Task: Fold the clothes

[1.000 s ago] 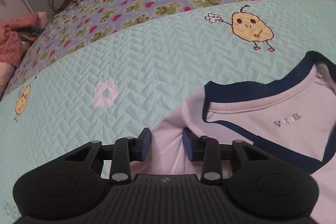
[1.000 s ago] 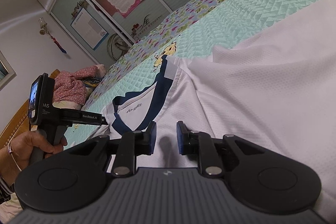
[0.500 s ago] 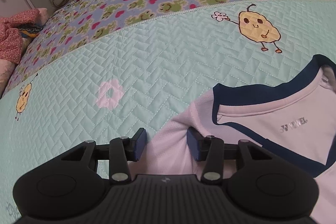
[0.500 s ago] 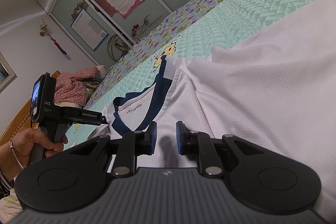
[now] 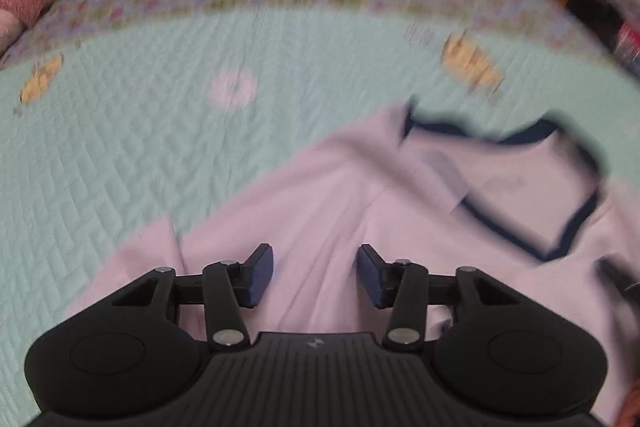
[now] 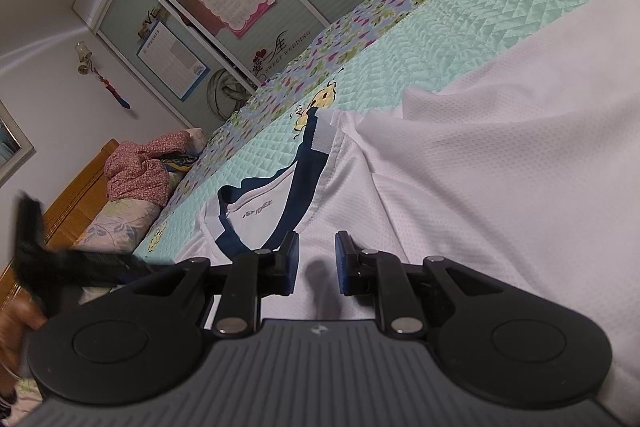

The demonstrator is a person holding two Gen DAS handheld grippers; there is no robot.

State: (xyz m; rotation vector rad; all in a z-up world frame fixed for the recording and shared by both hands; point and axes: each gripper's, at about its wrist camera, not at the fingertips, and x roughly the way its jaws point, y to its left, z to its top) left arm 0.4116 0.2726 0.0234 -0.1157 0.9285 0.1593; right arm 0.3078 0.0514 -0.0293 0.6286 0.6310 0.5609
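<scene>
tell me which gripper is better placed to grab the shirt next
Probably the right gripper: it is steady, its open fingers low over the white shirt just below the navy collar. The left gripper is also open above fabric, but its view is motion-blurred.

One white shirt (image 6: 500,163) with navy collar, ahead of and beneath the right claw (image 6: 316,263). One mint quilt (image 5: 140,155) beyond the left claw (image 5: 316,275). Two yellow cartoon figures on it in the left view, one pink flower (image 5: 232,91). One red floral garment (image 6: 138,171), far left of right claw.
</scene>
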